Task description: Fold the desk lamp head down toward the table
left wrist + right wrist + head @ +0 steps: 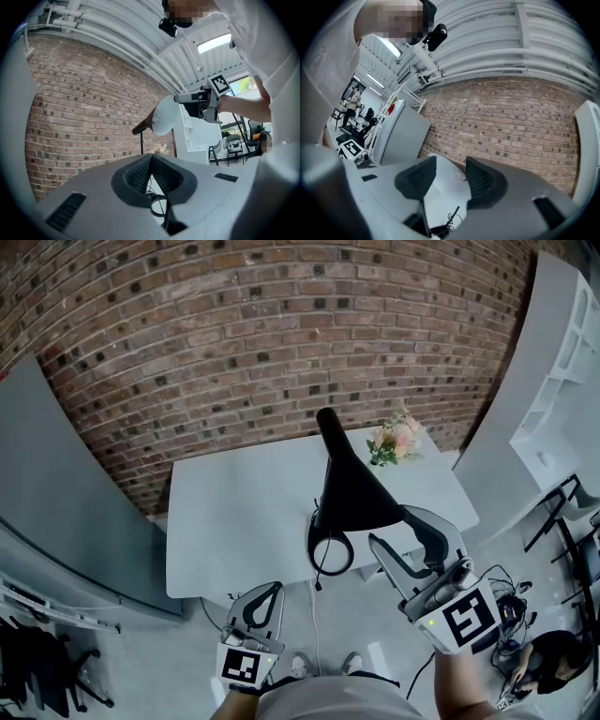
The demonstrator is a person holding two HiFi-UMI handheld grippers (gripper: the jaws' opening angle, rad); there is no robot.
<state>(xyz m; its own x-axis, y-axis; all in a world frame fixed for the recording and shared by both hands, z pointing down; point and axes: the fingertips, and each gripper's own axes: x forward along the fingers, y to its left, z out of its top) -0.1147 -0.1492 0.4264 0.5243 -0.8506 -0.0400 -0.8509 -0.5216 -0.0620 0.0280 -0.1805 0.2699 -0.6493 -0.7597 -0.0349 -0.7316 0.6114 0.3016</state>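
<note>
I see the desk lamp (349, 486) near the front edge of the white table (234, 512), which sits against the brick wall (234, 334). Its ring-shaped base (330, 555) rests on the tabletop just beside that edge. The black cone of the lamp head (356, 498) is up in the air above the base, not folded down, with its wide mouth tilted toward me. A small bunch of flowers (394, 442) stands at the far right of the table, well apart from the lamp.

My right gripper (391, 525) is at the lower right rim of the lamp head. In the right gripper view its jaws stand apart (451, 171), and the white underside of the lamp head (445, 192) fills the gap between them. I cannot tell whether either pad presses on the rim. The left gripper view shows the same meeting from the side: the right gripper (187, 97) reaches in against the edge of the head's pale disc (164, 115).

My left gripper (267, 592) hangs low in front of the table, below and to the left of the base, touching nothing. Its jaws are together (151, 159), the pads meeting at the tip with nothing between them.

A thin white cable (314, 615) hangs down from the table edge between the two grippers.
</note>
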